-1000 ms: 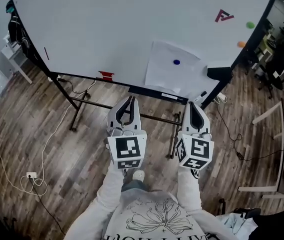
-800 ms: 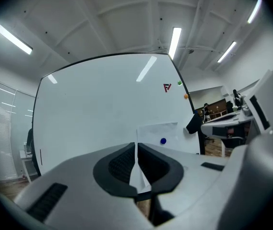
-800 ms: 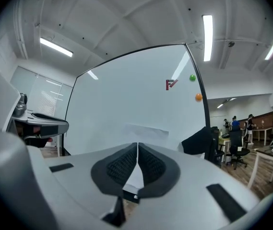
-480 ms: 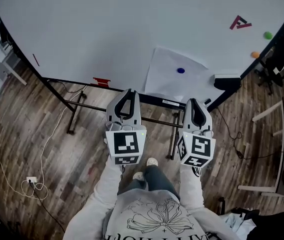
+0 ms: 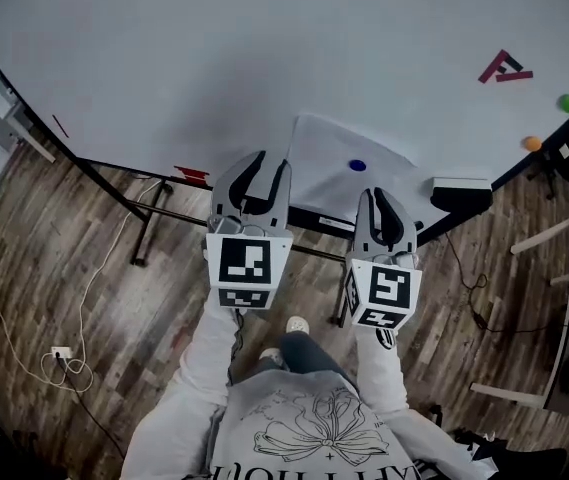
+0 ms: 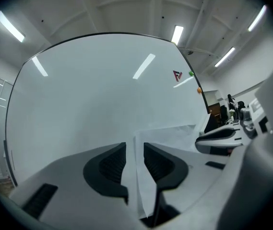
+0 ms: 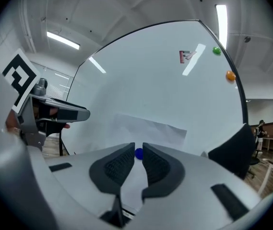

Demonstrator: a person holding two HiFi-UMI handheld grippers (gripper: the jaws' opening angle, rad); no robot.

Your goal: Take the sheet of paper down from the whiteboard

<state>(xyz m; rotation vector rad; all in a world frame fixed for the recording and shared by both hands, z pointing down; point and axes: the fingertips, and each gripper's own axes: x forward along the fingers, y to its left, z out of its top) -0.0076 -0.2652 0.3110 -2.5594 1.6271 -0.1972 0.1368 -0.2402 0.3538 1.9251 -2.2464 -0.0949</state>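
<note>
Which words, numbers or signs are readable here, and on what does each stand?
Red angular sign on the white whiteboard: a logo shape, no sure letters.
Dark print on the light shirt: cut off, unreadable.
Black square markers on the left marker cube and right marker cube: patterns, not words.

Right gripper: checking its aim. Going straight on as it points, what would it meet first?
Probably the blue magnet pinning the sheet of paper; it lines up between the right gripper's opening, empty jaws. Depth is unclear.

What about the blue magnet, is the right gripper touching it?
Apart. Head view: bare paper shows between right gripper and blue magnet; its opening jaws hold nothing.
</note>
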